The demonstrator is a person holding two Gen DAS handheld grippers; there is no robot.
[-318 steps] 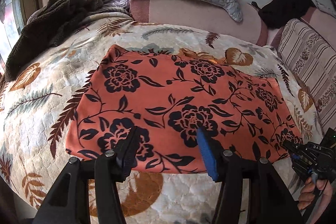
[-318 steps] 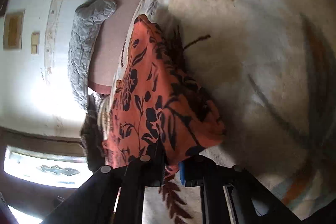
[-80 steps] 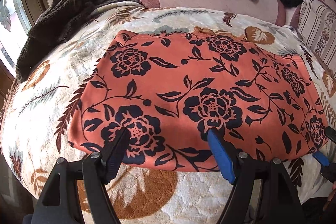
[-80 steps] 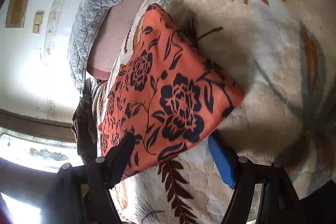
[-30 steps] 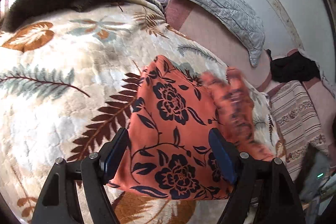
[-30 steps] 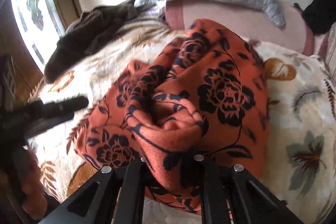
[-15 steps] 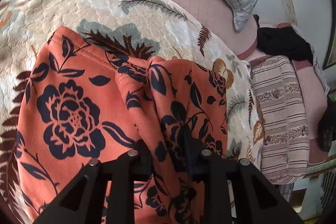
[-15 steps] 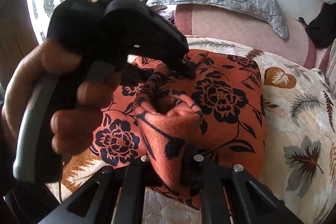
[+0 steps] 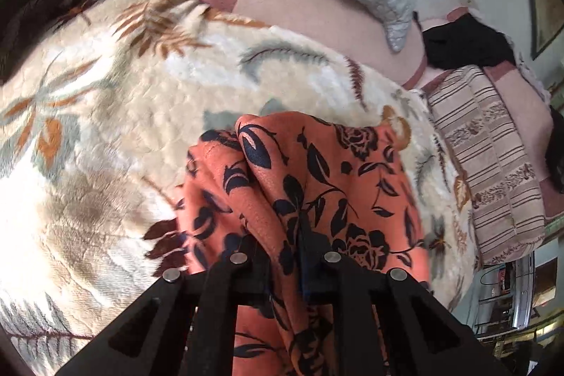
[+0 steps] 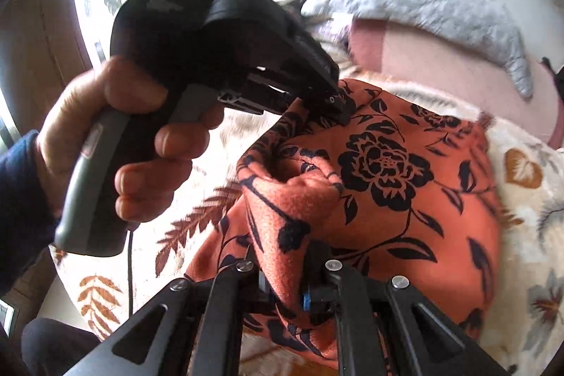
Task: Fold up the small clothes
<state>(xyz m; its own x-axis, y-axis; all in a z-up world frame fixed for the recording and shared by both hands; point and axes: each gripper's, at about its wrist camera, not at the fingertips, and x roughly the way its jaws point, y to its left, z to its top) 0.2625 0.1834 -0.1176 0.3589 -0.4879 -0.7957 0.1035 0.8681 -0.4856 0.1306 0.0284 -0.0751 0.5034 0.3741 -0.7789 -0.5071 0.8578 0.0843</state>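
Both hand-held grippers, left [image 9: 285, 256] and right [image 10: 285, 284], are clenched on bunched edges of the orange floral garment [image 10: 405, 185], lifting it off the bed [image 9: 105, 164] to carry a fold across.

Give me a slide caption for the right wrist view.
Both hand-held grippers, left and right, pinch the orange floral garment over the leaf-print blanket.
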